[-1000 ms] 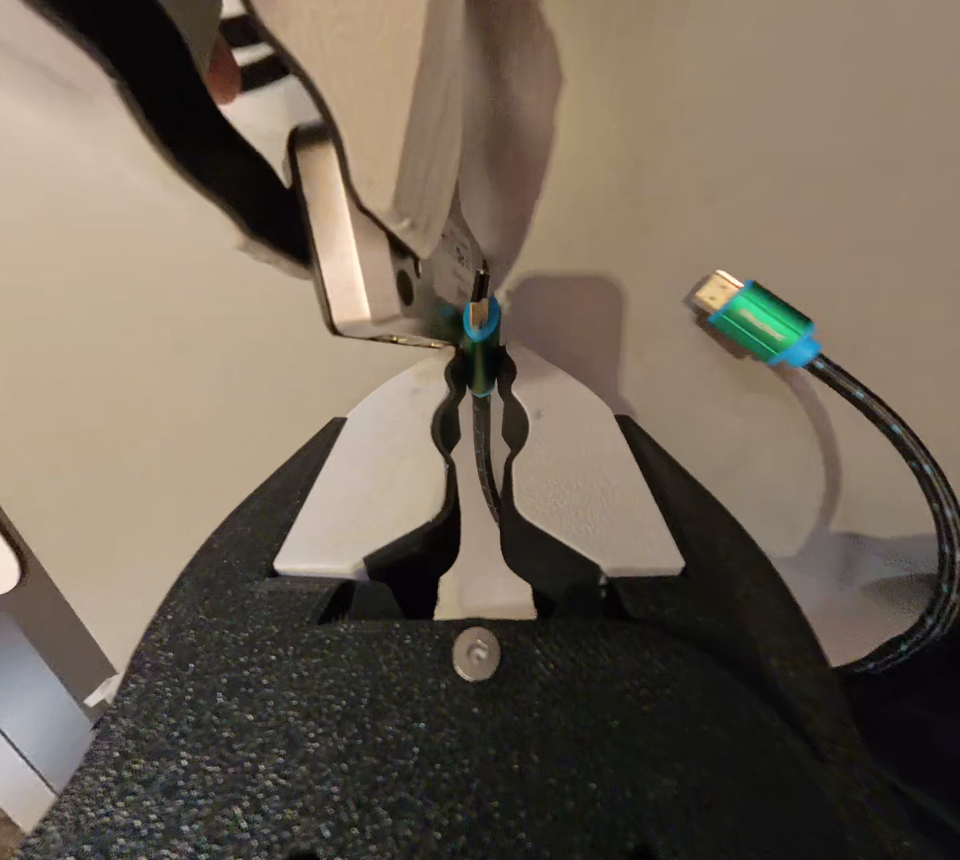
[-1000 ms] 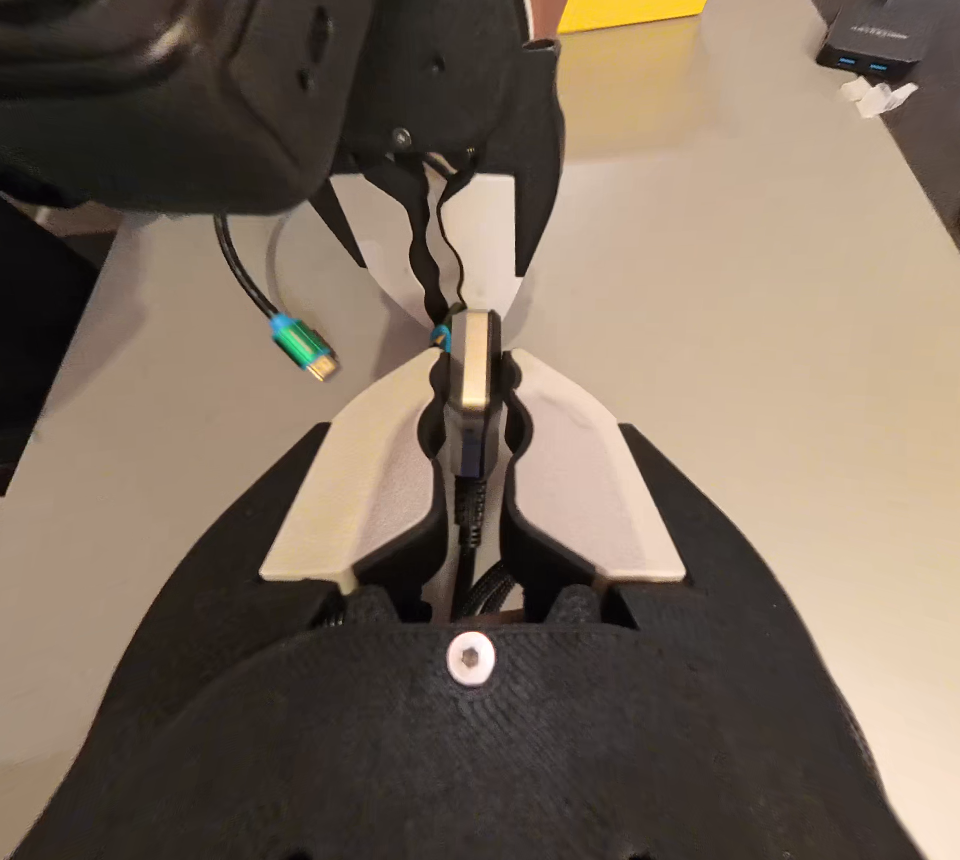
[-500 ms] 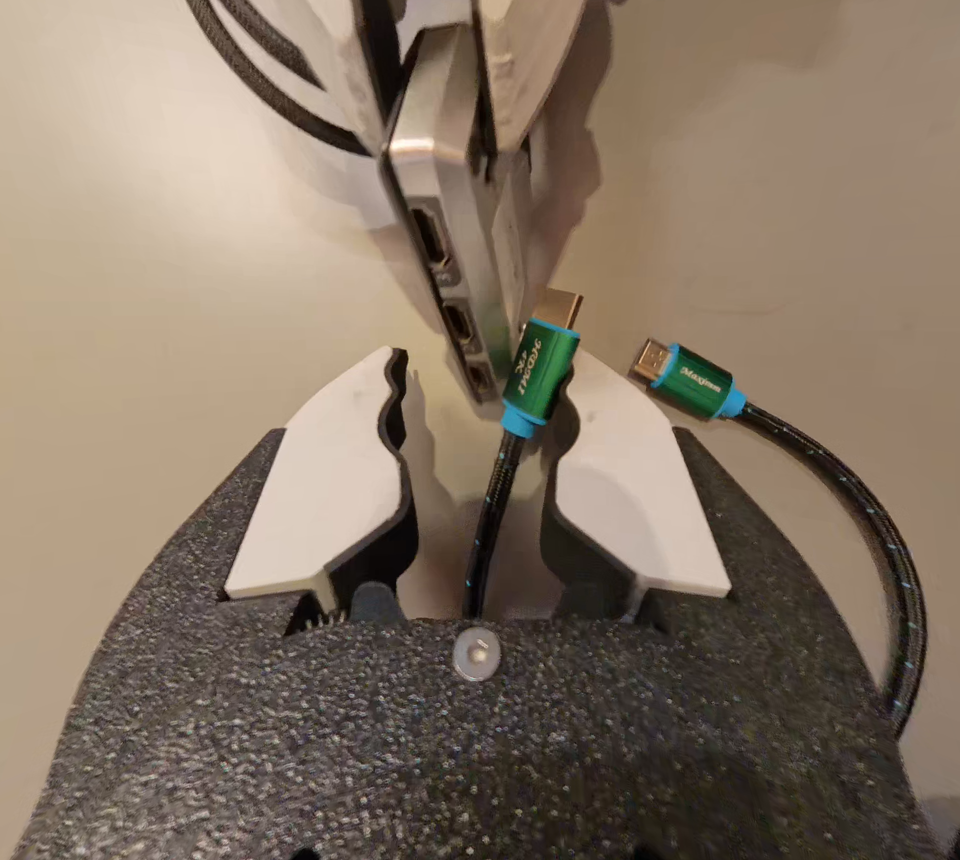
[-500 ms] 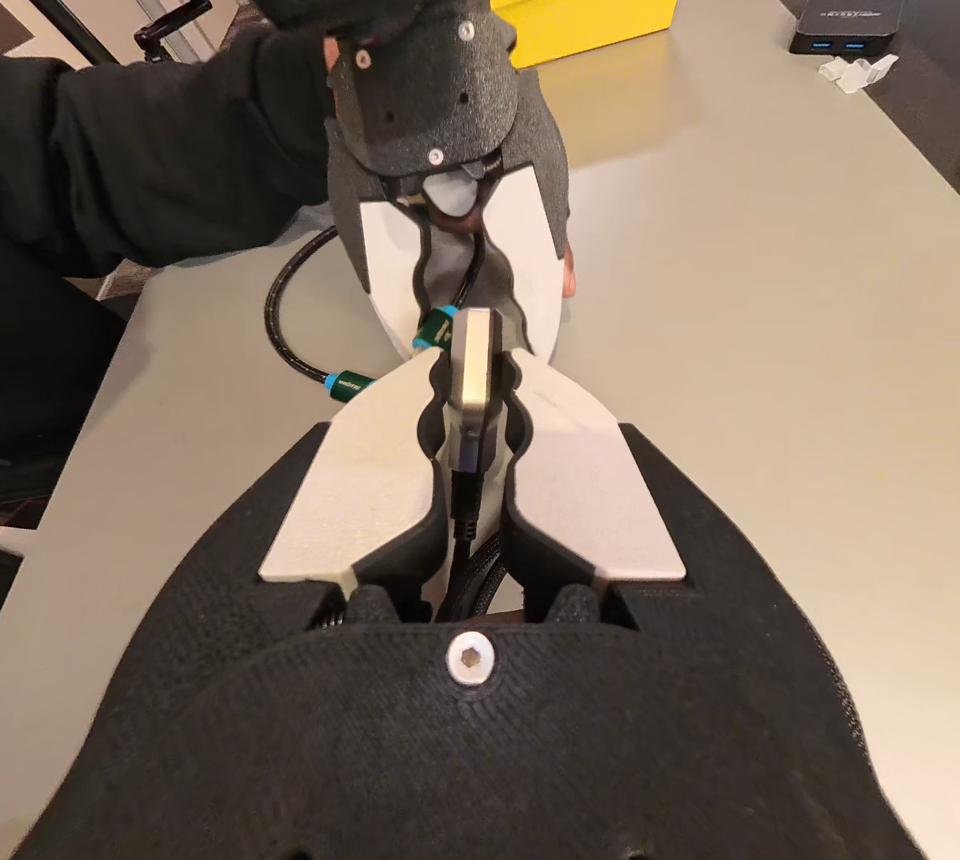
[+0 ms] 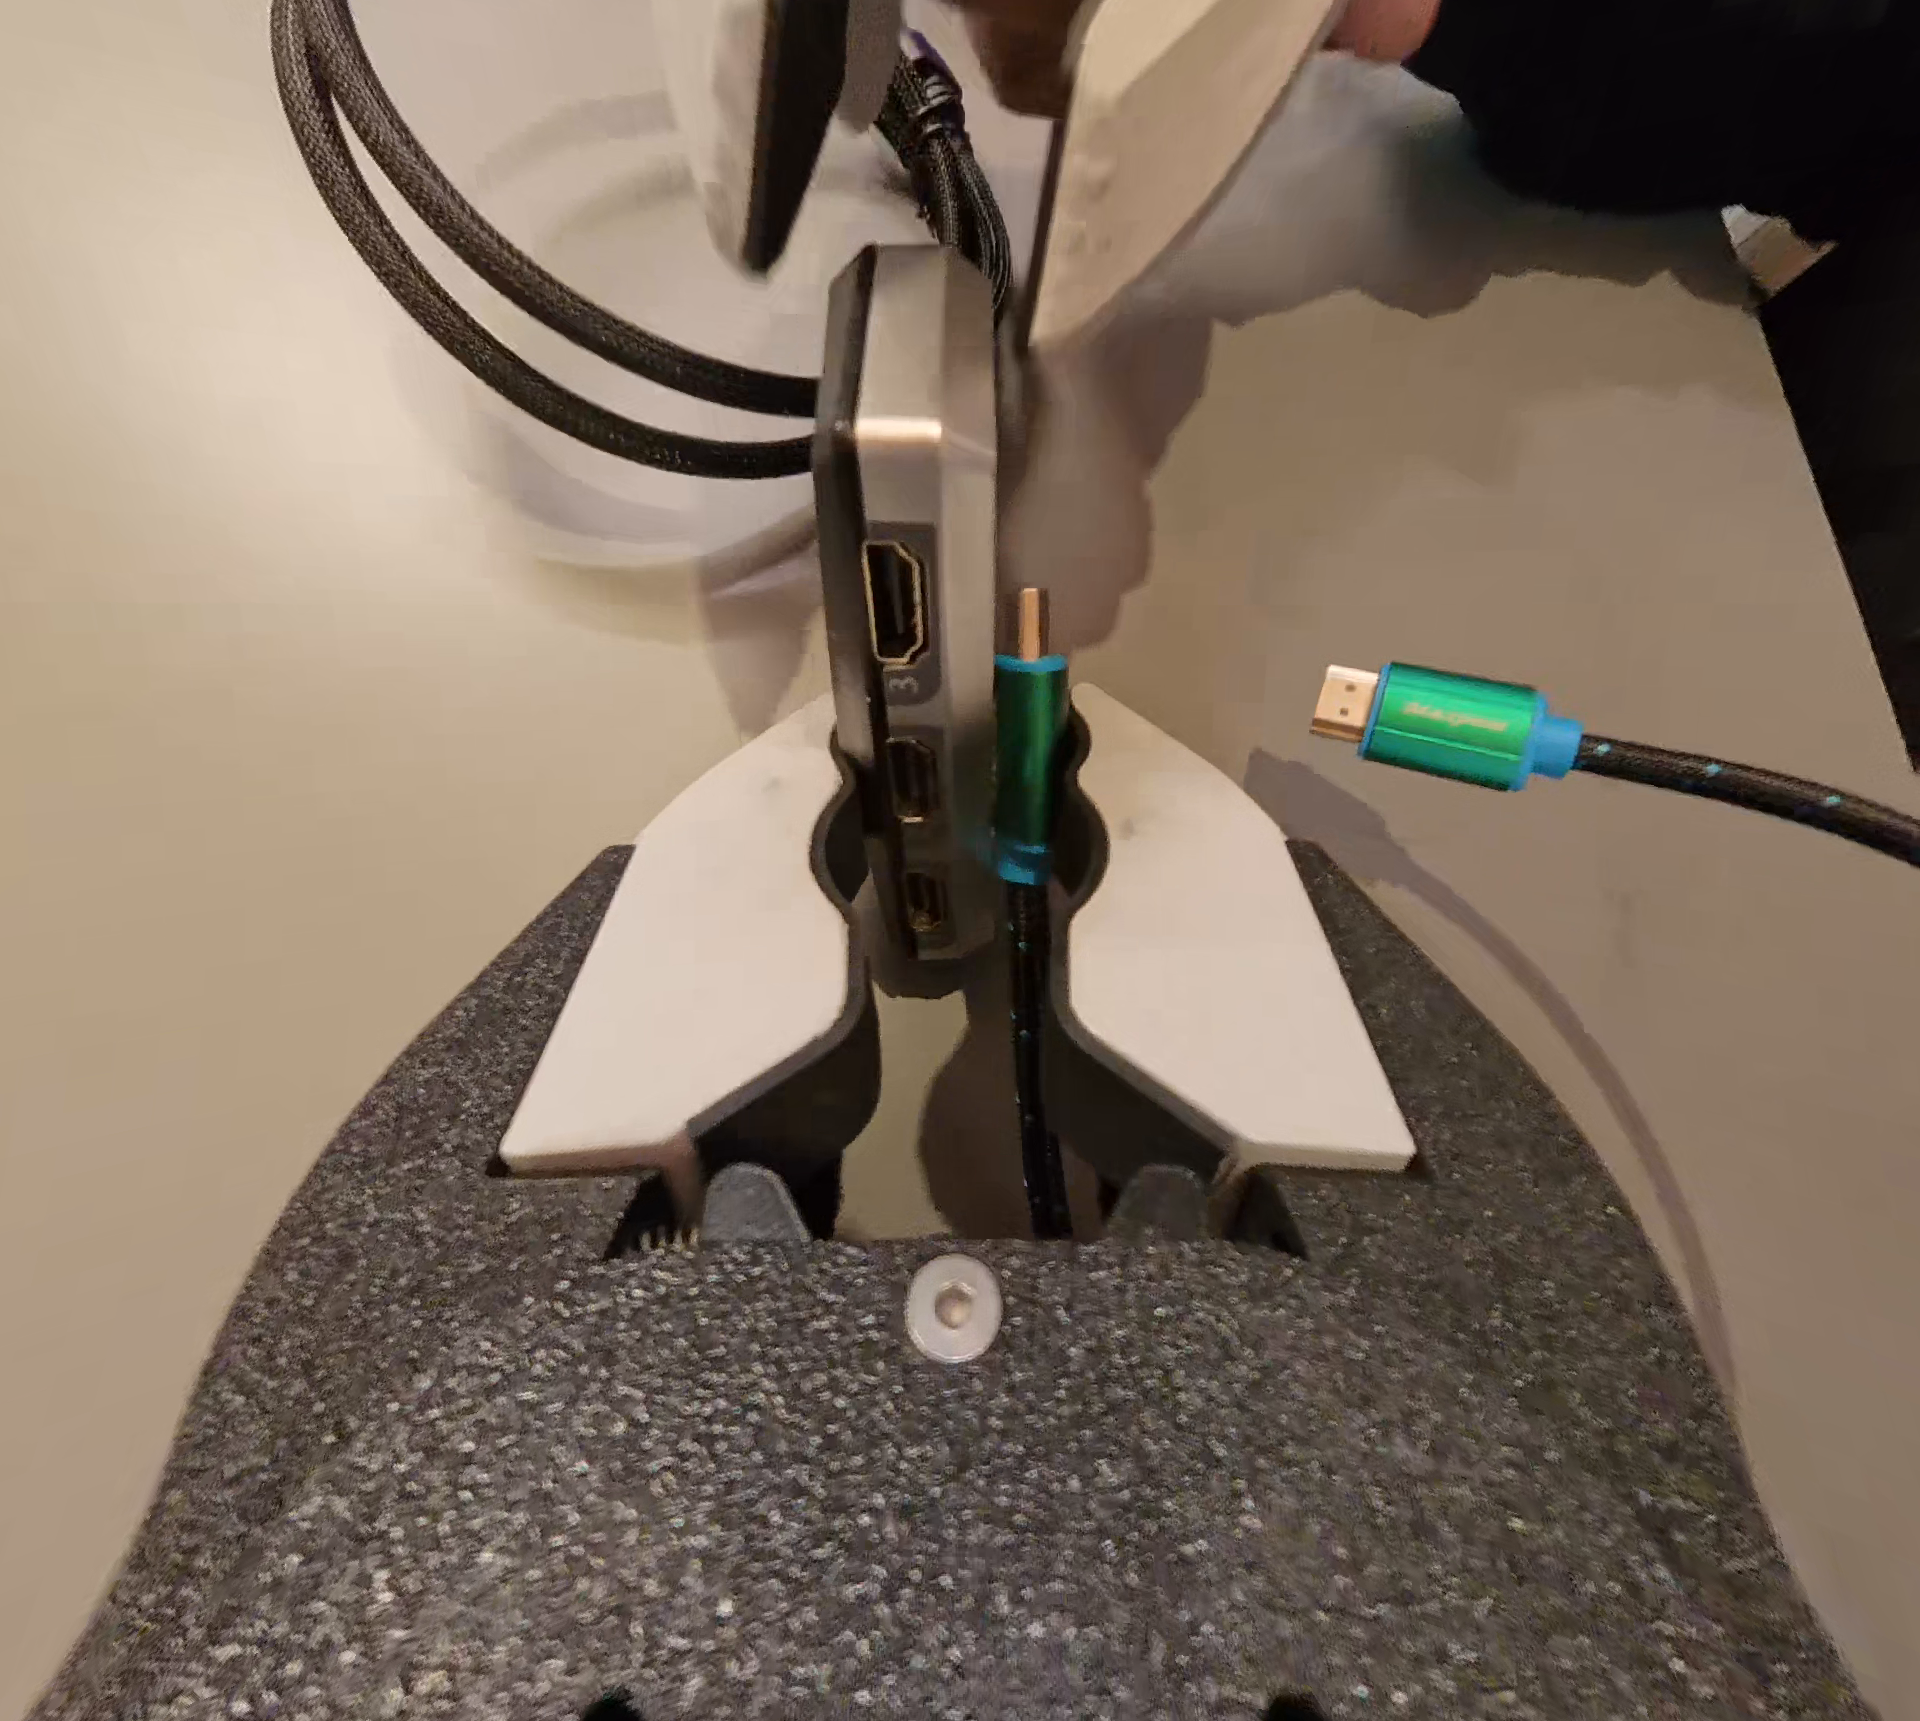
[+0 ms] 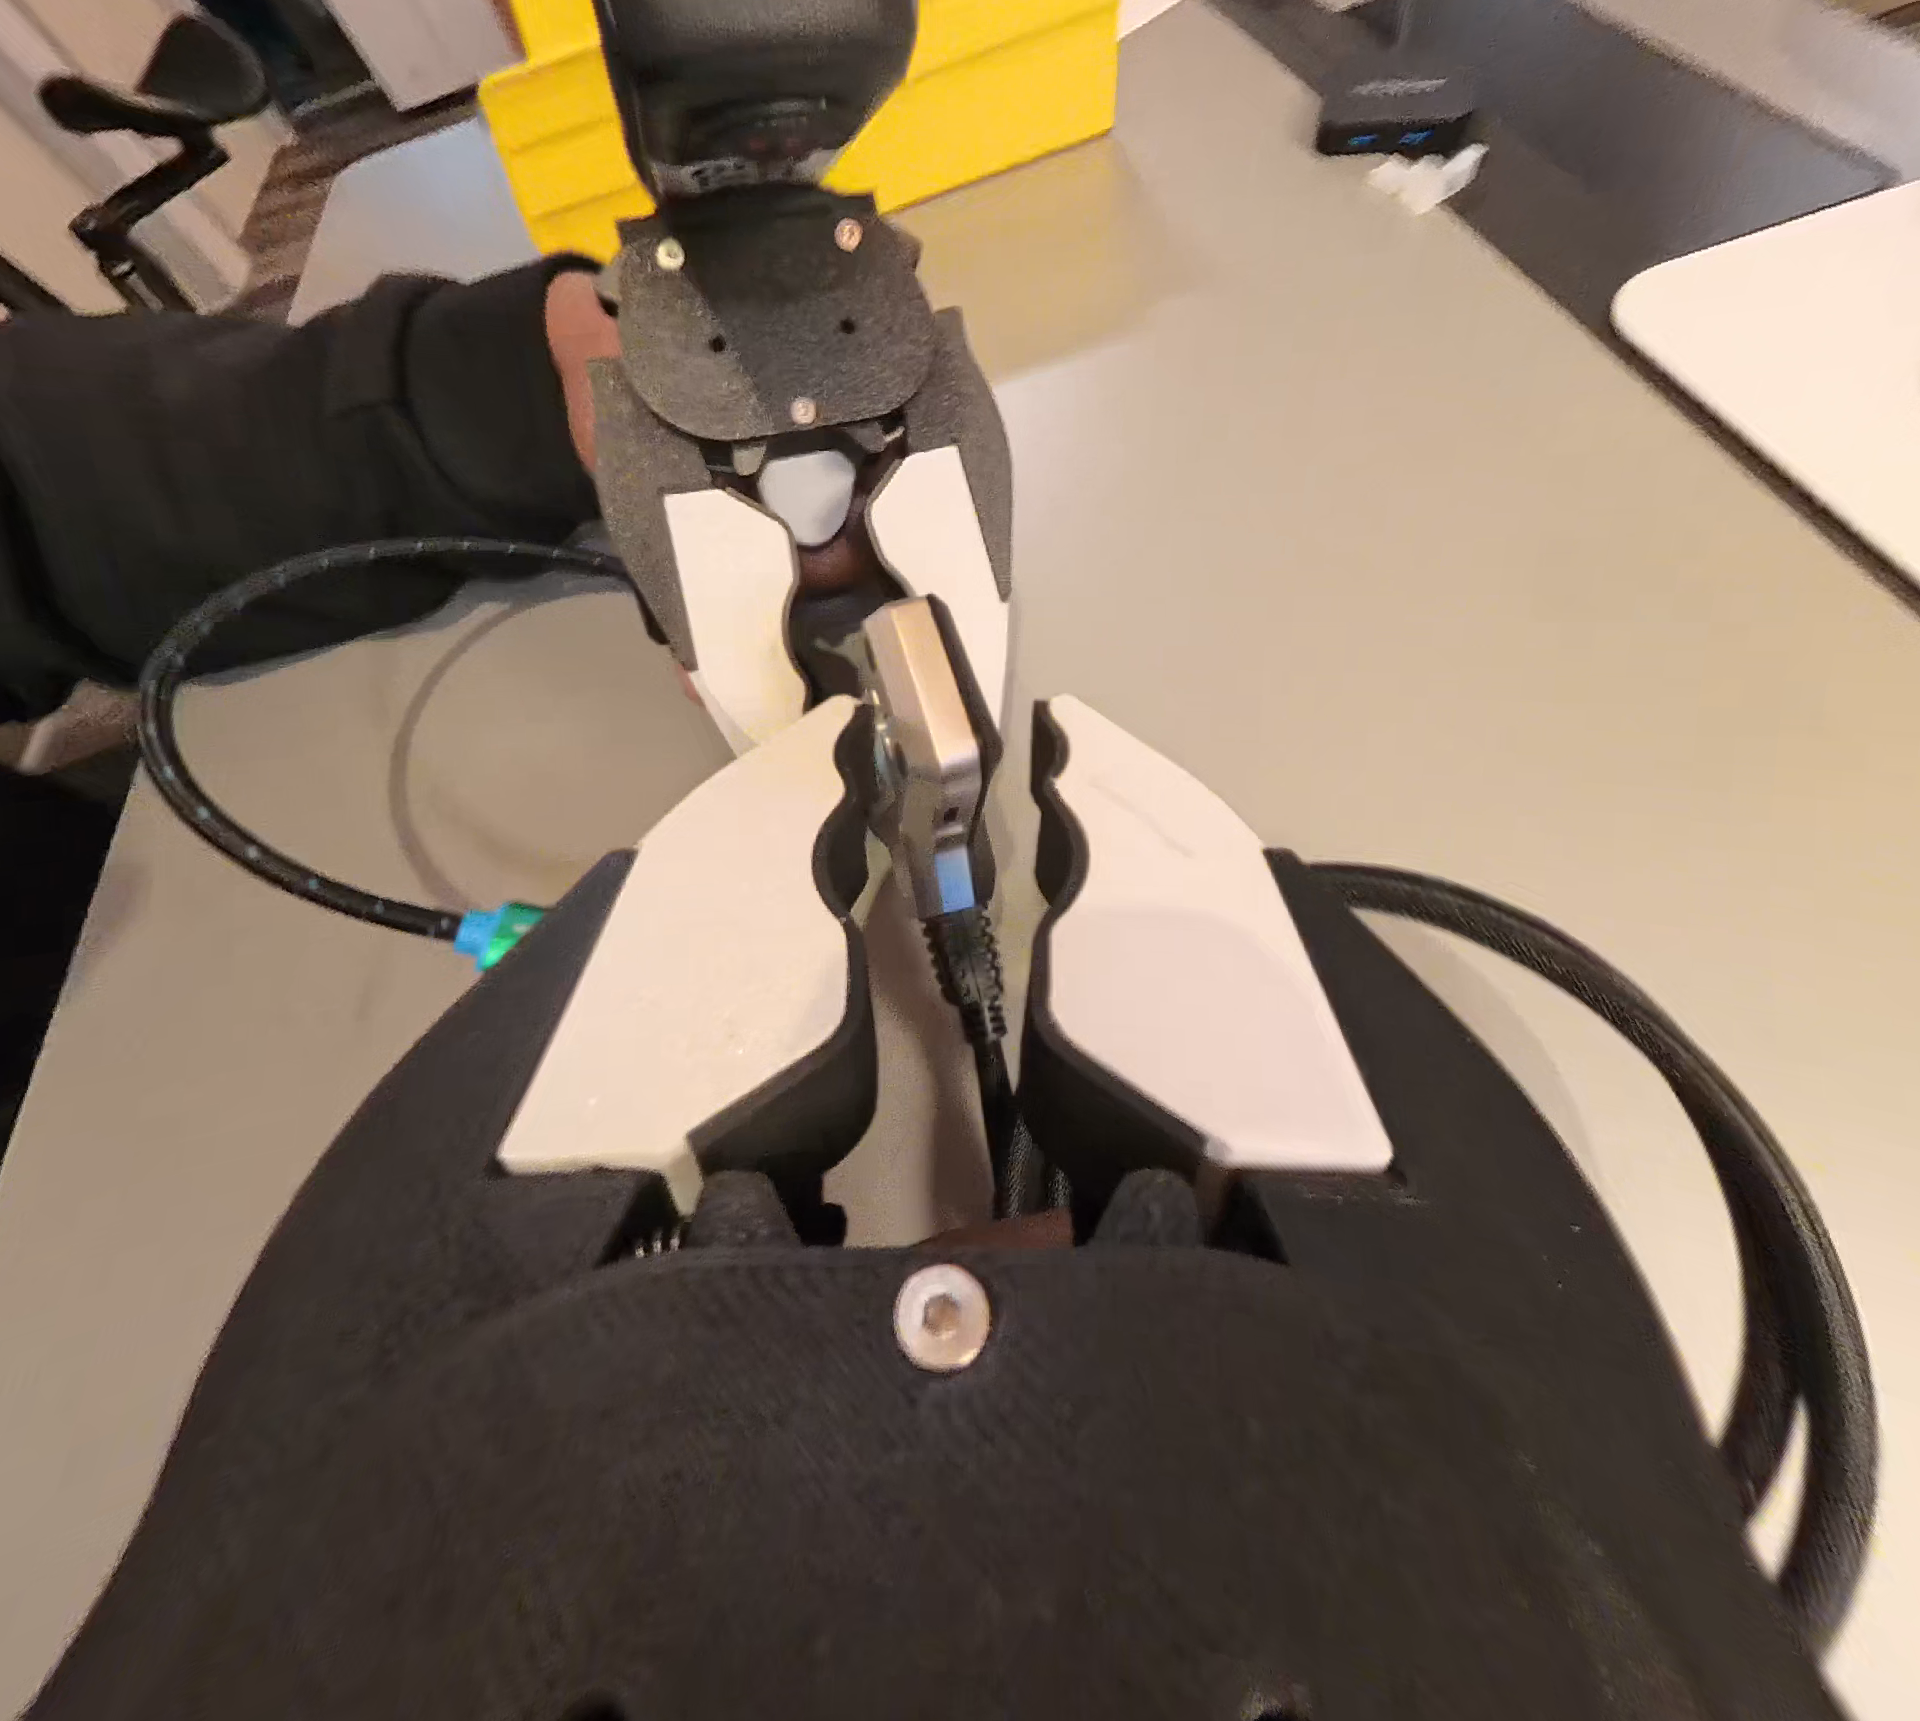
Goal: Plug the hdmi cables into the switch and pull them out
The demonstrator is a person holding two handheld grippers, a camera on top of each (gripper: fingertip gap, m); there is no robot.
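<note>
We see no plug (image 5: 1027,757) in the switch (image 5: 912,466) yet: our left gripper (image 5: 961,798) sits parted around both, our right gripper (image 6: 940,798) open around the switch.

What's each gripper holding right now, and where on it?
Right gripper: open, holding nothing. Left gripper: fingers bracket the switch port end and green plug body side by side; whether they clamp cannot be told.
</note>
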